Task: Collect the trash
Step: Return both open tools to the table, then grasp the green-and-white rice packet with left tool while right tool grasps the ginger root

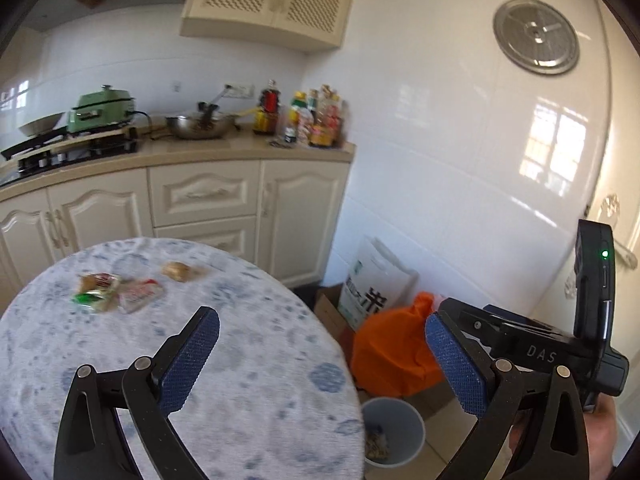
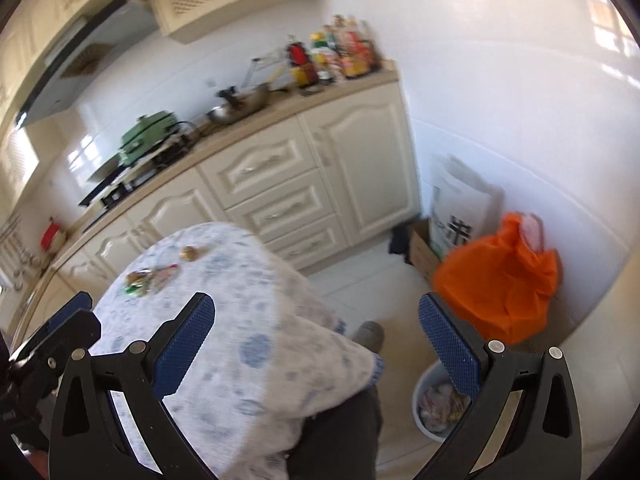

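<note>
A round table with a blue-flowered white cloth point(image 1: 240, 360) carries snack wrappers at its far side: a green and brown wrapper point(image 1: 96, 292), a clear red-printed wrapper point(image 1: 140, 294) and a brown piece point(image 1: 178, 270). They also show in the right wrist view point(image 2: 150, 276). A small grey bin point(image 1: 394, 432) with trash inside stands on the floor right of the table; it also shows in the right wrist view point(image 2: 438, 404). My left gripper point(image 1: 322, 354) is open and empty above the table's near right edge. My right gripper point(image 2: 316, 344) is open and empty, above the table edge and floor.
An orange bag point(image 2: 500, 280), a white printed sack point(image 2: 456, 208) and a cardboard box point(image 2: 420, 250) stand against the tiled wall. Cream kitchen cabinets point(image 1: 200, 200) with a stove, pans and bottles lie behind the table. The right gripper's body point(image 1: 560, 344) shows in the left wrist view.
</note>
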`<state>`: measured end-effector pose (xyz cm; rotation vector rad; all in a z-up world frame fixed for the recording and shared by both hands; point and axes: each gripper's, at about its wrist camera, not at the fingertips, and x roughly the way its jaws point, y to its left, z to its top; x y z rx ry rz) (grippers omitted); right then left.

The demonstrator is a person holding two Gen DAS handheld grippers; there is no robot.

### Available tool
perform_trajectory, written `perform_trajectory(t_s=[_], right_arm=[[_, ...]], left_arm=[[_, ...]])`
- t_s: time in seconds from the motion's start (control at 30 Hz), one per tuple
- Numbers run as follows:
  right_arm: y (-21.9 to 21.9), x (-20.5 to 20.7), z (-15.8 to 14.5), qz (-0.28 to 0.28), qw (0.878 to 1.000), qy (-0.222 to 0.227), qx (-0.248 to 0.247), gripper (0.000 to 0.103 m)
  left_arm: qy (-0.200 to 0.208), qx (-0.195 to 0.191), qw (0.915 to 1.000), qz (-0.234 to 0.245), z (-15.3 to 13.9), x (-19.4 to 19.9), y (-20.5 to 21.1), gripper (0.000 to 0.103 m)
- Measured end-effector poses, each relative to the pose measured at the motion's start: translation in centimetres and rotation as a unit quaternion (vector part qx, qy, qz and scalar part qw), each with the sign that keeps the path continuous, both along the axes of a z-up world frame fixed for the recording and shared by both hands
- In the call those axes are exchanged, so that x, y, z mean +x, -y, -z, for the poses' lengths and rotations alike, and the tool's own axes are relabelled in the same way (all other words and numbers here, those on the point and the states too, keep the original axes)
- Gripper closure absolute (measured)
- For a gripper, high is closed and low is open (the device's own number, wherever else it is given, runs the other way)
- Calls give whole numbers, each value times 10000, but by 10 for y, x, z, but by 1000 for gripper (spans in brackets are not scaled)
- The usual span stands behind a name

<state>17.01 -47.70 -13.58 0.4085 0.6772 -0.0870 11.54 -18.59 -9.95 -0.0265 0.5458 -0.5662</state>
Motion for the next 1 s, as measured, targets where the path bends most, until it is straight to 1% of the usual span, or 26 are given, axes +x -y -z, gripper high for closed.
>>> perform_trajectory(t_s=[0.2,0.3,0.43,0.57,0.73,0.9,1.0], right_arm=[[-56,21,-20,-537,9982,177,-218,0],[-85,31,-23,-815,9960,215,-282,0],[-122,48,-23,-1131,9925,192,-428,0],[-153,71,-14,-1459,9882,77,-461,0],[-186,104,5,-1776,9828,-153,-492,0],[-216,144,31,-2070,9755,-432,-612,0],[-225,167,47,-2159,9723,-607,-656,0]], left_arm=[[237,-129,9982,-529,-12,-16,-72,1],[332,-41,9959,-844,-12,-21,-106,1],[327,92,9923,-1190,-10,-18,-138,1],[293,309,9880,-1485,-5,-6,-159,1],[141,592,9829,-1737,4,32,-176,1],[-139,840,9797,-1816,17,96,-173,1],[-337,989,9781,-1802,29,130,-172,1]])
